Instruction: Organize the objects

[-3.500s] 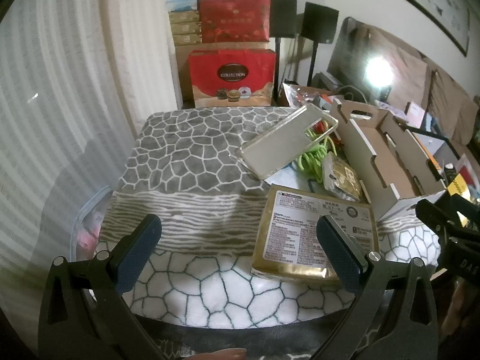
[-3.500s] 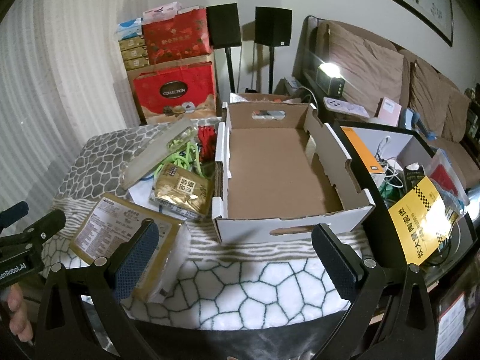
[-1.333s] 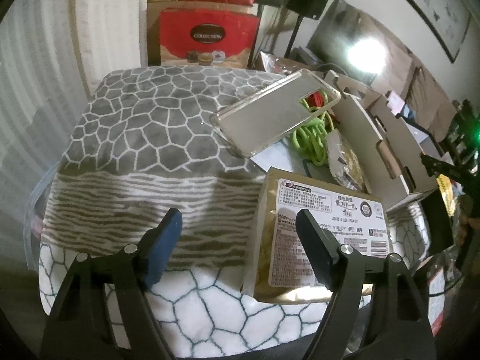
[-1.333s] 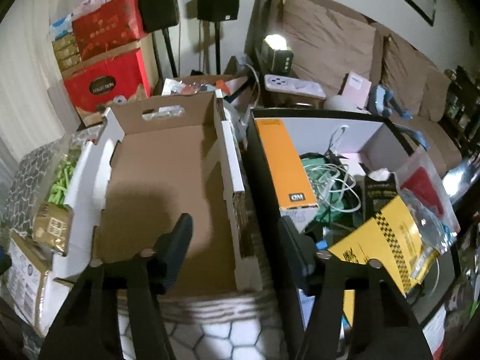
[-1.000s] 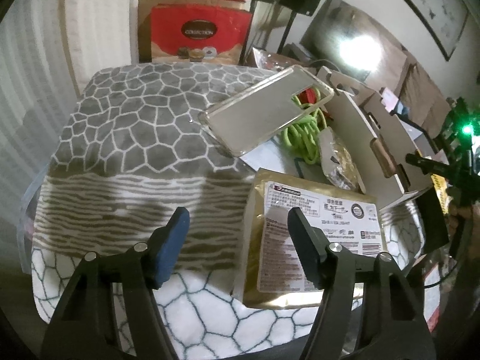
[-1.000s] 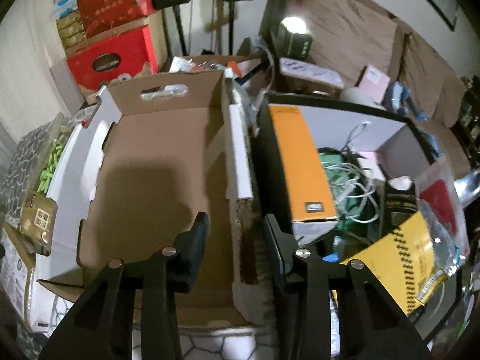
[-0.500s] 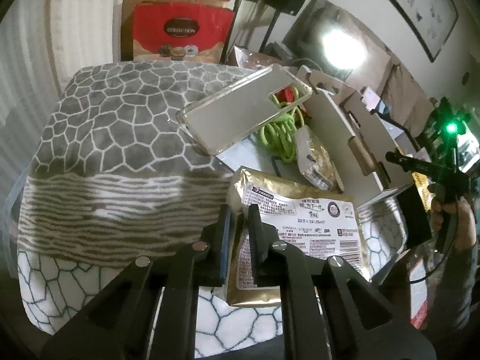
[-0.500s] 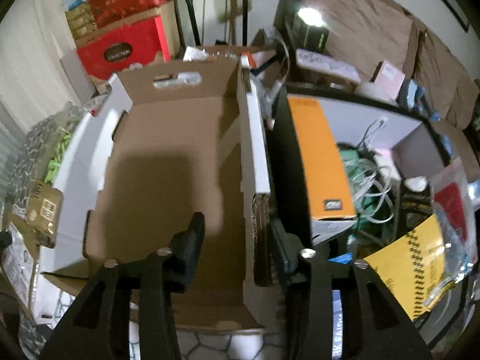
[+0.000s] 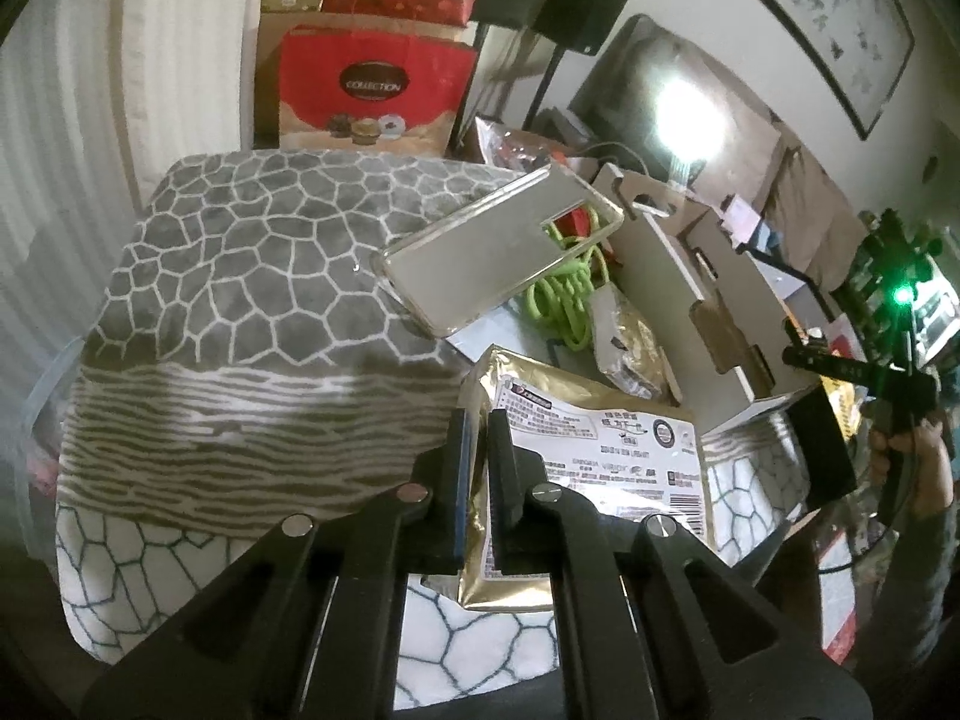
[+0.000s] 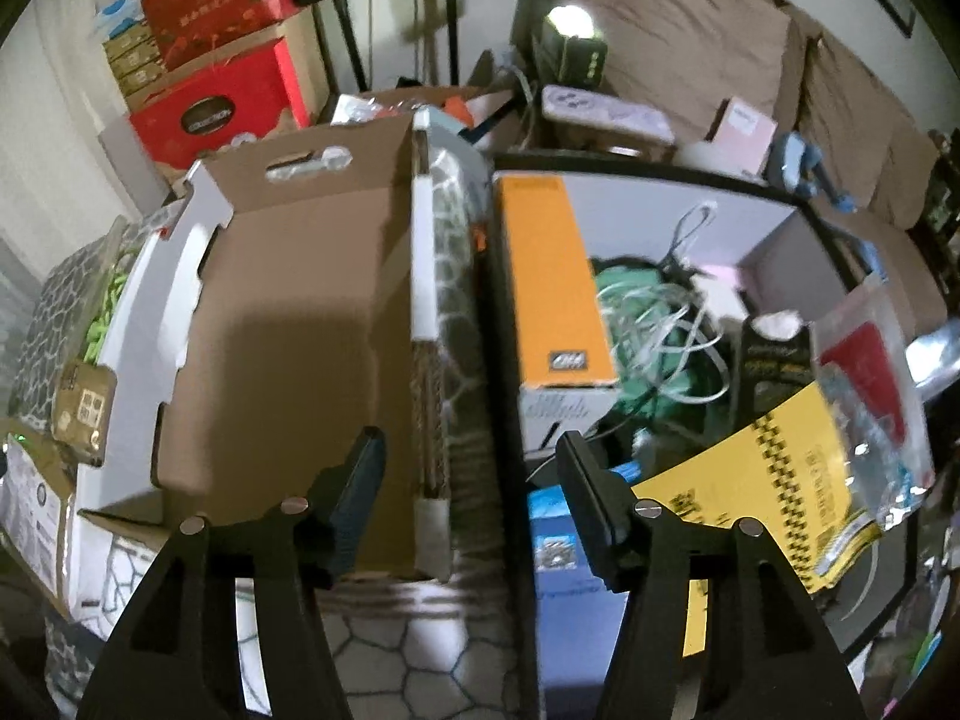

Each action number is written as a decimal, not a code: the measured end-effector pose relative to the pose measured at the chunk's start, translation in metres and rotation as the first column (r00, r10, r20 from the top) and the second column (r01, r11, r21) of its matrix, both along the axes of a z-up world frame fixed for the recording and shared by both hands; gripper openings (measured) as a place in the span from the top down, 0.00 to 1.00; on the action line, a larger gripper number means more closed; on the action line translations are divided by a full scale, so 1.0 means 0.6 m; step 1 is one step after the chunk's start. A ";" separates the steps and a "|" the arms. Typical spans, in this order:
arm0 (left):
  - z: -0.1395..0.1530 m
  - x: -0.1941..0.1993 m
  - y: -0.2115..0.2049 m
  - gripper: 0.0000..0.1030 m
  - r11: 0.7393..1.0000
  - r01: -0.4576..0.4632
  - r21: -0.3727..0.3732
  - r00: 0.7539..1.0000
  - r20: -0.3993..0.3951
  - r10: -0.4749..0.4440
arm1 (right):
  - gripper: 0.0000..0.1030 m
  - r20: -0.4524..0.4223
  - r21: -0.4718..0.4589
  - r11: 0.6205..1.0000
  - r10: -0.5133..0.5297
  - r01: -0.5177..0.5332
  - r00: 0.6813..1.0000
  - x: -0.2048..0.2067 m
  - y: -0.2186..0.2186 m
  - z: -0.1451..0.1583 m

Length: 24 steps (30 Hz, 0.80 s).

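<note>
Blanket (image 9: pixel 252 276), left gripper (image 9: pixel 477 438) pinching gold pouch (image 9: pixel 600 456)

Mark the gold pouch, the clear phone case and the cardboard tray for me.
gold pouch (image 9: pixel 606 438), left wrist view, on its printed label.
clear phone case (image 9: pixel 498 252), left wrist view, mid-back.
cardboard tray (image 10: pixel 300 324), right wrist view, bare floor.

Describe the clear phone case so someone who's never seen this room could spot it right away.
Start at the grey stone-patterned blanket covering the table, then look toward the empty cardboard box on its right side. Just left of that box, the phone case lies tilted, propped over a bright green cable. It is the only see-through item there: a flat rounded rectangle with a camera cutout showing green and red beneath.
</note>
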<state>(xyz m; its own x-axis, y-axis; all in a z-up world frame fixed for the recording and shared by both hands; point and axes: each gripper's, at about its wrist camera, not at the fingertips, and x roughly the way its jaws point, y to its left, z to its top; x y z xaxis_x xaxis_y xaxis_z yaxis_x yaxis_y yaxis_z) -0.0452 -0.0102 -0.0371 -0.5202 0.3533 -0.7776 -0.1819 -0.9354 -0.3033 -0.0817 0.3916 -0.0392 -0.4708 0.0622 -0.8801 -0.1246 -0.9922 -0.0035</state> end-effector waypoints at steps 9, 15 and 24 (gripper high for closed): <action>-0.026 -0.015 -0.003 0.69 0.999 -0.036 0.004 0.998 0.058 0.036 | 0.50 0.062 -0.002 1.000 0.018 -0.018 0.998 -0.015 -0.007 -0.041; -0.026 -0.009 0.005 0.93 1.000 0.006 0.014 0.999 0.042 -0.007 | 0.69 0.064 0.039 0.998 0.035 -0.038 0.997 -0.010 -0.003 -0.043; 0.016 0.001 -0.015 0.97 0.996 0.028 0.085 1.000 0.006 -0.028 | 0.84 0.043 0.052 0.996 0.070 -0.072 0.997 0.034 0.005 -0.025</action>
